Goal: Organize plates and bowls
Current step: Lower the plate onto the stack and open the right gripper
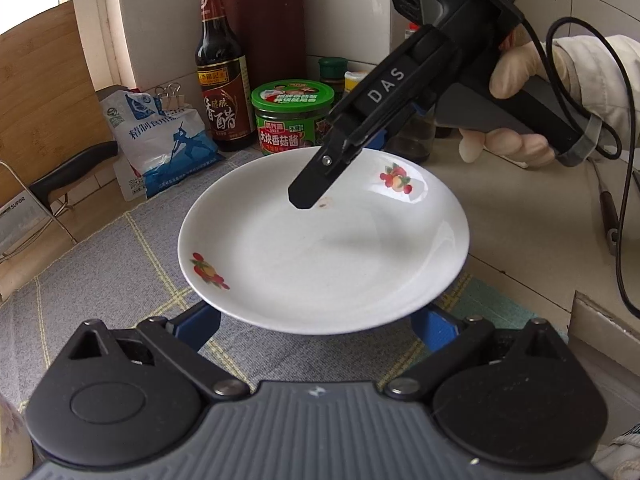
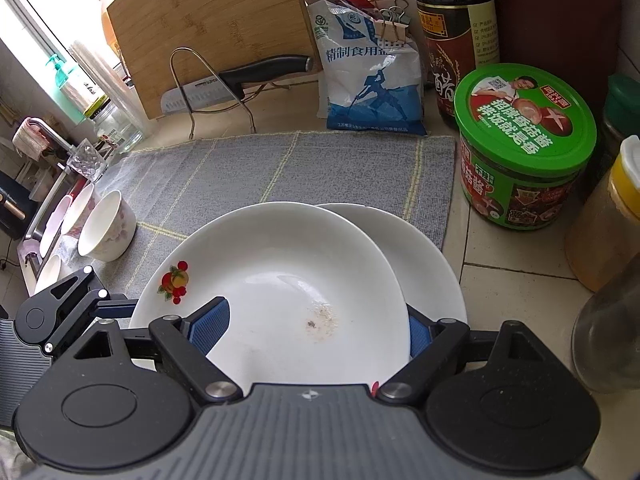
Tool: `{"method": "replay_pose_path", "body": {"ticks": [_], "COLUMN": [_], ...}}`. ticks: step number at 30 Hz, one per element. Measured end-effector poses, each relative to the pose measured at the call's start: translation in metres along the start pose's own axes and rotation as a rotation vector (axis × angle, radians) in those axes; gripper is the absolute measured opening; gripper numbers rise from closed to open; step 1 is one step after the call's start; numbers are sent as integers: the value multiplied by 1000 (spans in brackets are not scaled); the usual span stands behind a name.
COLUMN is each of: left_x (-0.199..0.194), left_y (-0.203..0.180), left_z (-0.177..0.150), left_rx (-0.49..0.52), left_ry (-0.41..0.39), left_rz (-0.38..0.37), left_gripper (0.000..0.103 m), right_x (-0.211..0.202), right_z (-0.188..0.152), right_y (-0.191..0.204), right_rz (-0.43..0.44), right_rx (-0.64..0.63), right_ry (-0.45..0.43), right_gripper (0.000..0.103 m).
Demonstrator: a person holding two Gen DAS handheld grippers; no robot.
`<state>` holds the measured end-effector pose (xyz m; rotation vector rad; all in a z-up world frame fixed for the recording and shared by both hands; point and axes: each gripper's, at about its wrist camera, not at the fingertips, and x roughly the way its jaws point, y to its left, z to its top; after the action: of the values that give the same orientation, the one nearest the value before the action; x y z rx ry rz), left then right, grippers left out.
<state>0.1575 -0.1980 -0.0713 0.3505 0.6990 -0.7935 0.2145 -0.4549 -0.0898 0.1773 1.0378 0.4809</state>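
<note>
While the right gripper [image 2: 316, 326] is clamped on the near rim of the white fruit-printed ceramic plate [image 2: 276, 280] tilted over a second white plate [image 2: 432, 264], lower it level and centred; the left gripper [image 1: 320, 320] spreads apart beneath.

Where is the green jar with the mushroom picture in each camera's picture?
Left wrist view: green-lidded jar stands at the upper middle, behind the plate.
Right wrist view: it stands at the right side, on the tiled counter beside the mat.
Shared landmark: the dark vinegar bottle next to it.
</note>
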Motion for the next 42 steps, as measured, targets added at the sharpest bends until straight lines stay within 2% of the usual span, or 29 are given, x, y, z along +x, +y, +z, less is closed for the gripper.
{"method": "replay_pose_path", "body": {"ticks": [28,42], "left_x": [29,27], "left_y": [11,12], "left_z": [5,5], "left_rx": [16,23], "left_ry": [33,18], "left_rz": [-81,-92], "left_gripper": [103,103], "right_x": [-17,-21], "right_z": [-12,-15], "right_y": [-9,7], "right_rz": [-64,-167], "right_rx": [49,25], "right_ry": [-4,8], "right_gripper": [92,94]}}
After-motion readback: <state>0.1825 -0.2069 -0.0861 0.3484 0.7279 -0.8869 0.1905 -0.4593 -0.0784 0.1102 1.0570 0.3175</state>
